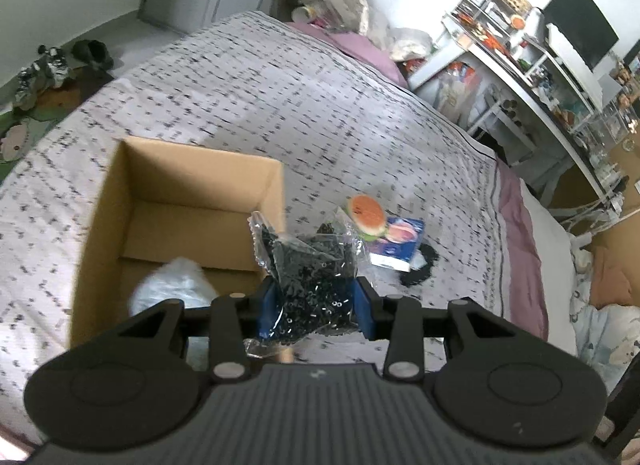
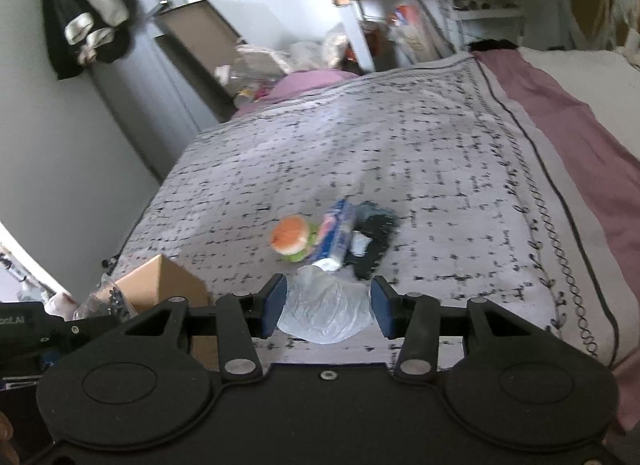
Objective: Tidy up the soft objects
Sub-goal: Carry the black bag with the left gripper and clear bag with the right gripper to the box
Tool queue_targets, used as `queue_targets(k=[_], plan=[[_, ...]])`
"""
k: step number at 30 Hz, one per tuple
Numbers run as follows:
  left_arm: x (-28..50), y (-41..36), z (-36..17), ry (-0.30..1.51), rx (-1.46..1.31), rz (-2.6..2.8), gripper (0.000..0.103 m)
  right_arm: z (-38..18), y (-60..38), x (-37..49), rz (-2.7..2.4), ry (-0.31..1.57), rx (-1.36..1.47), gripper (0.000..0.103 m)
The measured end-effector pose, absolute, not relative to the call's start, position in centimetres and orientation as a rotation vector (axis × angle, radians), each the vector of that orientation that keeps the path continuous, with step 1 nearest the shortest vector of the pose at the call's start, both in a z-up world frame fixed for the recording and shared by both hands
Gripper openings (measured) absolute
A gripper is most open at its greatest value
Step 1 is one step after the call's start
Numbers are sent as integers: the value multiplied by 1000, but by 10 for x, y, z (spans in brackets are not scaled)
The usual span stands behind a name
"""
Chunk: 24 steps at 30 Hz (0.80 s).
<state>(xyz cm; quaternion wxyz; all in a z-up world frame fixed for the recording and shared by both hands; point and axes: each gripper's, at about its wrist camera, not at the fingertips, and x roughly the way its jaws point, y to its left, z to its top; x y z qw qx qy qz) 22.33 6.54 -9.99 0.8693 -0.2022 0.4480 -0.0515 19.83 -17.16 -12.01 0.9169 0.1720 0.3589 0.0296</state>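
My left gripper (image 1: 316, 301) is shut on a clear bag of black beads (image 1: 310, 265) and holds it above the bed, beside the right wall of an open cardboard box (image 1: 192, 201). A white plastic bag (image 1: 172, 285) lies inside the box. My right gripper (image 2: 328, 305) has its jaws apart around a clear crumpled plastic bag (image 2: 326, 309); the pads look close to it but contact is unclear. On the bed lie a plush burger (image 1: 366, 213) (image 2: 290, 239), a blue packet (image 1: 398, 239) (image 2: 336, 235) and a black item (image 2: 374, 243). The box corner (image 2: 160, 285) shows at the right wrist view's left.
The patterned grey bedspread (image 1: 280, 105) covers the bed; a purple sheet (image 2: 560, 137) runs along its side. A cluttered white desk with shelves (image 1: 520, 57) stands beyond the bed. Shoes and a rug (image 1: 44, 77) lie on the floor at far left.
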Motion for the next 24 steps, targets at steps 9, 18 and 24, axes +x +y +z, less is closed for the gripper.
queue_targets(k=[9, 18, 24], plan=[[215, 112, -102, 928, -419, -57, 40, -109, -136, 197, 175, 727, 289, 46], [213, 150, -115, 938, -457, -21, 40, -109, -102, 190, 237, 732, 264, 46], [217, 166, -121, 943, -478, -12, 40, -106, -78, 188, 286, 723, 259, 46]])
